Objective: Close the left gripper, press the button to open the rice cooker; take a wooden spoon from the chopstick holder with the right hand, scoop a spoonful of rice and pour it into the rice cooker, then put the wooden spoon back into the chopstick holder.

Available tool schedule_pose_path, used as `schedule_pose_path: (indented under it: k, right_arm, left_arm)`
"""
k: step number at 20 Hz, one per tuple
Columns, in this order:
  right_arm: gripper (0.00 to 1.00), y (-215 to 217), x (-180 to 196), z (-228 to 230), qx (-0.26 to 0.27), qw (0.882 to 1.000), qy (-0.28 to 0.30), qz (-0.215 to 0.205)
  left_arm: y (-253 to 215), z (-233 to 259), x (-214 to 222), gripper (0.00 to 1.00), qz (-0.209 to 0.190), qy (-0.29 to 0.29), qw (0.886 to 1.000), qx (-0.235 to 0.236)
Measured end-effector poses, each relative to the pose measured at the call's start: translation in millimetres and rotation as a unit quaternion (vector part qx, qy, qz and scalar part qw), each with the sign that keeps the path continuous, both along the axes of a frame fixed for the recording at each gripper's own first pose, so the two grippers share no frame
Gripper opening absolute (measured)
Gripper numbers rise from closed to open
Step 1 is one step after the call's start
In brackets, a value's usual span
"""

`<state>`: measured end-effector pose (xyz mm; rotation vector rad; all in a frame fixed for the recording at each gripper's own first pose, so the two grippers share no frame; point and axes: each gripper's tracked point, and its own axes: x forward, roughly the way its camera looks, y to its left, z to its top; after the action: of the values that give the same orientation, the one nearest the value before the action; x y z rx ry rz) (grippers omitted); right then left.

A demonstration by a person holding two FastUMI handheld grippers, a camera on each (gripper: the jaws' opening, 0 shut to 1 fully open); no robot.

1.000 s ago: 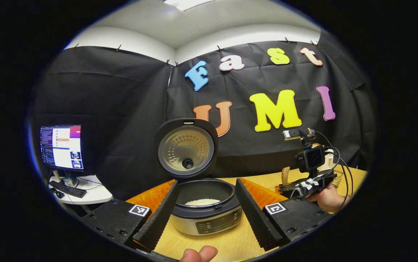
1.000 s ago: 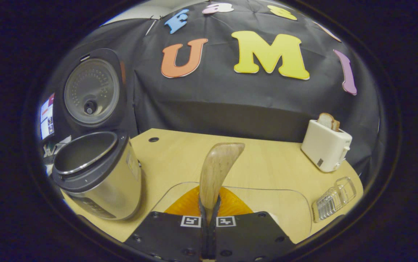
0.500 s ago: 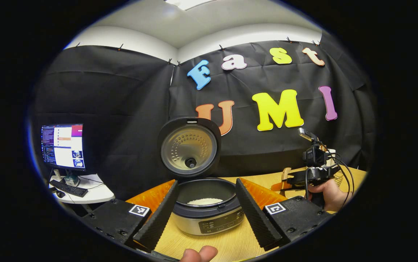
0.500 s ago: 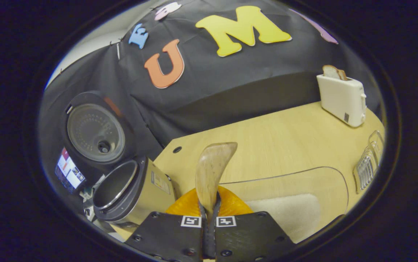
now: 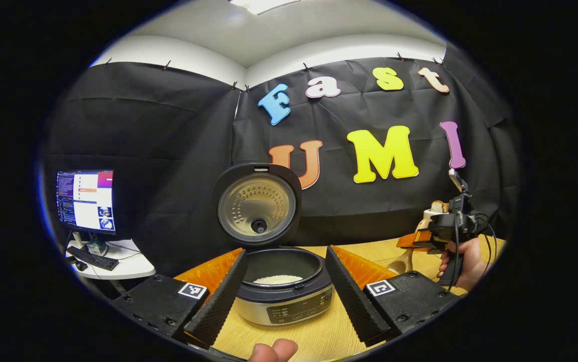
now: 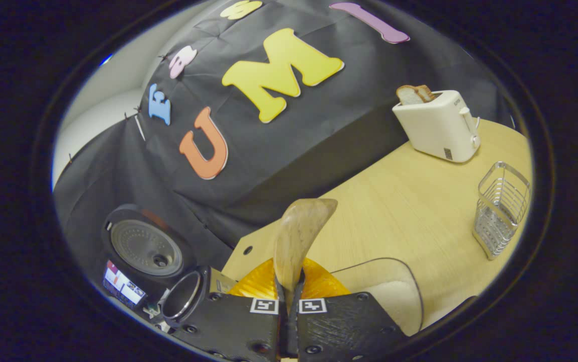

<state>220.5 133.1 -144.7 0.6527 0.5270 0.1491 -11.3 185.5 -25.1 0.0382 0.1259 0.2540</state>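
1. Rice cooker (image 5: 284, 296): round metal body with a dark rim and a front control panel, standing on the wooden table. Its lid (image 5: 258, 203) is raised upright at the back. A low layer of white rice (image 5: 278, 279) lies in the pot.
2. Wooden spoon (image 6: 296, 241): pale wood, its bowl pointing up and away, its handle clamped at the bottom.
3. Chopstick holder (image 6: 500, 208): wire basket, upright on the table near the toaster.
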Motion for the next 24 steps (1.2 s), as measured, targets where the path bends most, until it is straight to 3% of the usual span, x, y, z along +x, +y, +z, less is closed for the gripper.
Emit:
schedule_pose_path:
  k: [7,13,20,24]
  right_arm:
    - [0.0,-35,-2,31,0.092,0.995,-0.018,-0.036]
    - [0.0,-33,7,73,0.115,0.992,-0.038,-0.044]
    - [0.0,54,29,131,0.151,0.987,-0.052,0.006]
    - [0.0,126,42,145,0.118,0.989,-0.065,0.054]
  left_arm:
    - [10,-3,-2,0.99,0.013,0.003,1.0,0.002]
    - [24,-8,-5,0.99,0.021,0.008,1.0,0.008]
    - [43,-10,-12,0.99,0.042,0.015,0.999,0.01]
    - [46,-14,-14,0.99,0.037,0.022,0.999,0.008]
